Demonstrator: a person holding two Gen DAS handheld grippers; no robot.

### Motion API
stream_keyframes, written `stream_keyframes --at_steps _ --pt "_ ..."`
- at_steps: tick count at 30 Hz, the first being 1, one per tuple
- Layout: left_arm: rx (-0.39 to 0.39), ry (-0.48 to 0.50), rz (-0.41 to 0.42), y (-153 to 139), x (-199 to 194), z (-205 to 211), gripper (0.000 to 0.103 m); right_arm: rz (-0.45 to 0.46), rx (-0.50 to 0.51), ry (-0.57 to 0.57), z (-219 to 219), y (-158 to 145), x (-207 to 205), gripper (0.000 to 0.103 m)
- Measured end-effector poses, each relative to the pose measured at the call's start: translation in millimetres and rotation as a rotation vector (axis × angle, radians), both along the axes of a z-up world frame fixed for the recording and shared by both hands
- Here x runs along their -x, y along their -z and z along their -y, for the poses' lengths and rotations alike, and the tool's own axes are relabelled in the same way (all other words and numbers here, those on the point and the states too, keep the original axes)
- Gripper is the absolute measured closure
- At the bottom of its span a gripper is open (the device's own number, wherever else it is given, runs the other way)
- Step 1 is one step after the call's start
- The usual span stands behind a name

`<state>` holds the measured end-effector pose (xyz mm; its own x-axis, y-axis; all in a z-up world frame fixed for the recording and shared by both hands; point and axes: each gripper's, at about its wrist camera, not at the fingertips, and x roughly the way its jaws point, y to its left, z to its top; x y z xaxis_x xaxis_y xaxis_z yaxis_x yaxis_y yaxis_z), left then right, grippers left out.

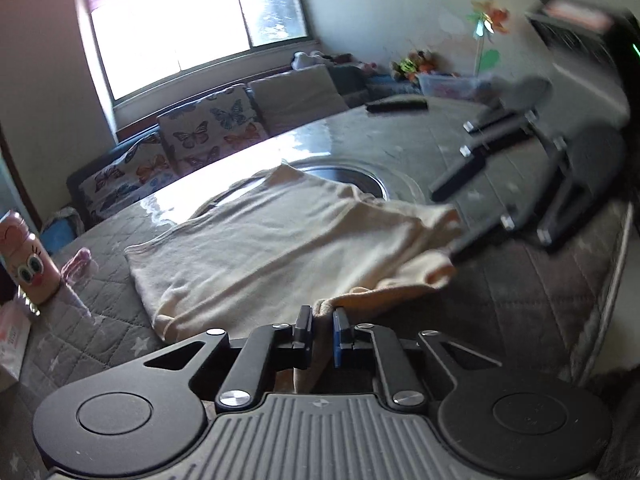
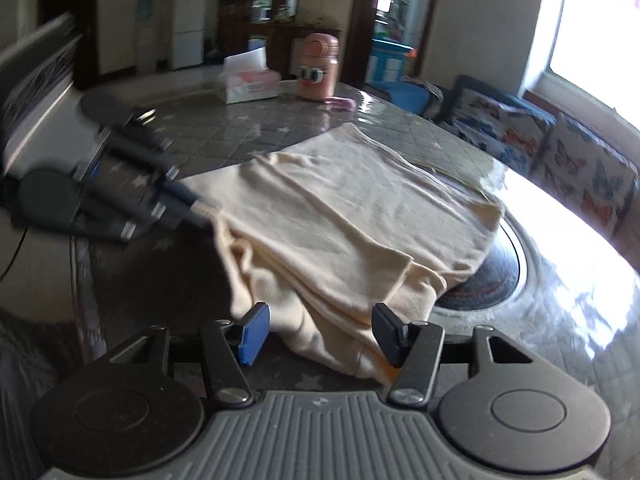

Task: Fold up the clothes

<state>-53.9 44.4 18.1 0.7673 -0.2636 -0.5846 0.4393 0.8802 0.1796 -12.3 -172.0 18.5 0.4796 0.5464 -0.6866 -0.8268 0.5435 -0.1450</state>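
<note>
A cream garment lies partly folded on the round table, also in the right wrist view. My left gripper is shut on a bunched edge of the garment at its near side; it shows blurred in the right wrist view, pinching the cloth's left corner. My right gripper is open, its fingers on either side of the garment's near folded end; it shows blurred in the left wrist view at the cloth's right corner.
The table has a grey quilted star cover and a round inset centre. A pink cartoon bottle and a tissue box stand at its far side. A dark remote lies by the far edge. A butterfly-cushion sofa stands behind.
</note>
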Motion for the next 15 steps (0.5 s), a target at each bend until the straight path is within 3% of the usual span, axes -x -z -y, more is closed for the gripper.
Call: stream_keyframes --at_steps 10,15 --pt "0.117 -0.083 -0.047 -17.3 -42.6 -22.1 0.093 0.060 0.033 -0.112 -26.5 17.7 -8.7 0.041" --pt "0.135 -0.077 -0.060 -18.4 -52.5 -29.8 0.093 0.061 0.037 -0.091 -28.3 22.0 -18.8 0.043"
